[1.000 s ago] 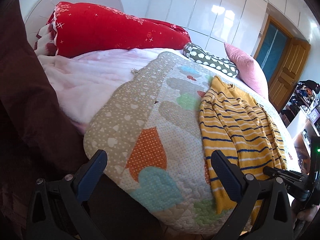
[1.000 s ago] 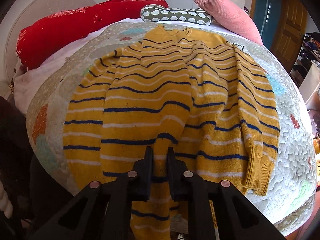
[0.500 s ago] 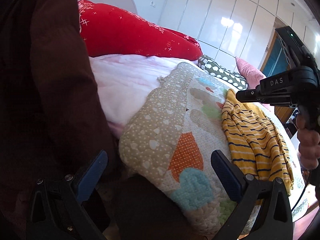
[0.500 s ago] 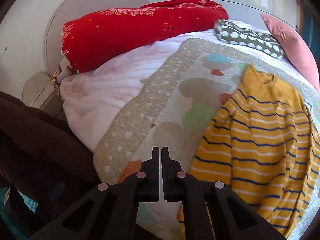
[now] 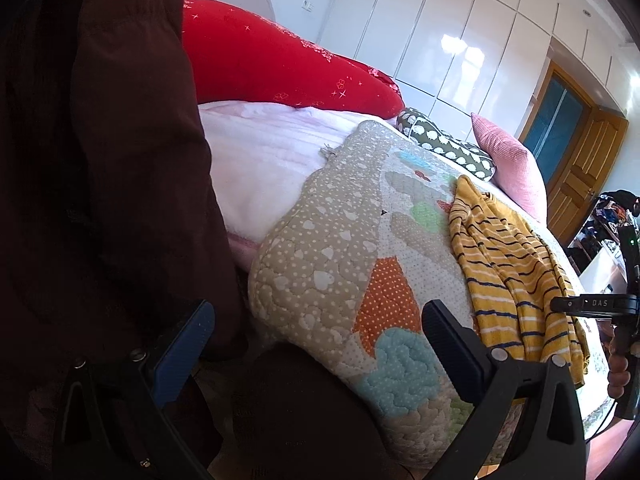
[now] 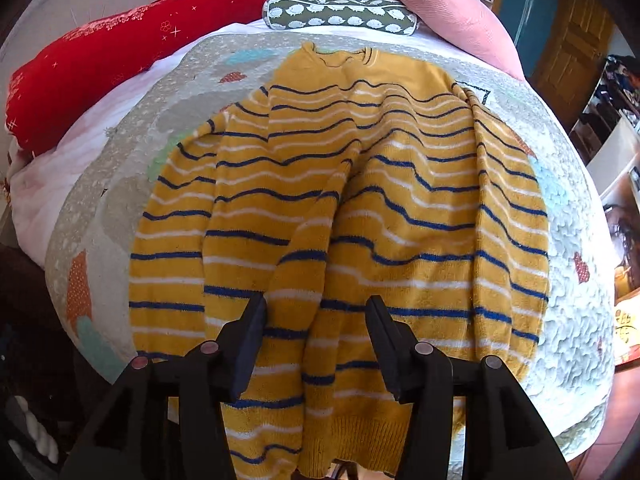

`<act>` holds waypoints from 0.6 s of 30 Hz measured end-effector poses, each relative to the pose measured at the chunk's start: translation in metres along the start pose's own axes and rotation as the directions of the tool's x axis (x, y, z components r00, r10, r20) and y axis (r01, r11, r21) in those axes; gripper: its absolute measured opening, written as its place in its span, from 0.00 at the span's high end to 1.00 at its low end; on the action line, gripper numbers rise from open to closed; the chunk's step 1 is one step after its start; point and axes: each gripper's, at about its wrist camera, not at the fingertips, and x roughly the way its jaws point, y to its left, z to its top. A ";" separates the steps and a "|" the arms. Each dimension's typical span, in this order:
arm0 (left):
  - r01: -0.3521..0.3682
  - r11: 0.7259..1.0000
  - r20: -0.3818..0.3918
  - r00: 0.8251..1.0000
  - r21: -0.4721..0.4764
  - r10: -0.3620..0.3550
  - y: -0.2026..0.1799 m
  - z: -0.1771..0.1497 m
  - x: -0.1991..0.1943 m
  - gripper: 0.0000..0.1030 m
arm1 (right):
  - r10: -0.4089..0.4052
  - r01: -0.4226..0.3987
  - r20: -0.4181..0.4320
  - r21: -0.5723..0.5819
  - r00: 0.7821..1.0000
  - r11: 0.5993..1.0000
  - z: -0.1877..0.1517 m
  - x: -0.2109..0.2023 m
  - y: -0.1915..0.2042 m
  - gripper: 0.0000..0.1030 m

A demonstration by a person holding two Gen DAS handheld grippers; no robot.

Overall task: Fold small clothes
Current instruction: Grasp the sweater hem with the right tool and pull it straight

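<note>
From the left wrist view, a dark brown garment (image 5: 100,200) fills the left side, and only here do the white wardrobe doors (image 5: 440,40) show. The left gripper (image 5: 318,344) hangs low off the bed's corner, fingers spread wide with nothing between them, pointing at the quilt (image 5: 332,248). Further right, the yellow striped sweater (image 5: 516,276) is a narrow strip, and at the far edge the right gripper's body appears side-on in a hand (image 5: 618,360). The right wrist view gives the sweater (image 6: 360,208) in full: flat on the quilt (image 6: 572,320), neck toward the pillows, hem drooping over the near edge, a long fold running down its middle. The right gripper (image 6: 316,340) sits over that hem, fingers parted wide either side of the fold, gripping nothing. Half a second ago those fingers were pressed together and aimed left of the sweater; now they face it square.
</note>
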 end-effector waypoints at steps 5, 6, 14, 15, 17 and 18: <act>0.007 1.000 -0.002 1.000 0.019 -0.007 -0.009 -0.003 0.000 0.00 | -0.063 0.071 0.118 -0.066 0.991 0.995 0.001 -0.008 0.025 0.47; 0.008 1.000 -0.002 1.000 0.020 -0.008 -0.009 -0.004 0.000 0.00 | -0.072 0.083 0.133 -0.080 0.989 0.993 0.000 -0.010 0.029 0.47; 0.014 1.000 -0.018 1.000 -0.010 -0.014 -0.002 -0.006 0.004 0.00 | -0.127 0.130 0.032 -0.104 0.991 0.986 -0.005 0.016 0.037 0.92; 0.013 1.000 -0.016 1.000 -0.009 -0.013 -0.002 -0.006 0.004 0.00 | -0.106 0.110 0.044 -0.087 0.993 0.990 -0.004 0.011 0.038 0.93; 0.015 1.000 -0.017 1.000 -0.006 -0.015 -0.003 -0.006 0.005 0.00 | -0.066 0.072 0.074 -0.084 0.995 0.994 0.004 -0.001 0.047 0.93; 0.019 1.000 -0.018 1.000 -0.006 -0.019 -0.003 -0.006 0.004 0.00 | -0.039 0.048 0.093 -0.091 0.995 0.995 0.010 -0.007 0.056 0.93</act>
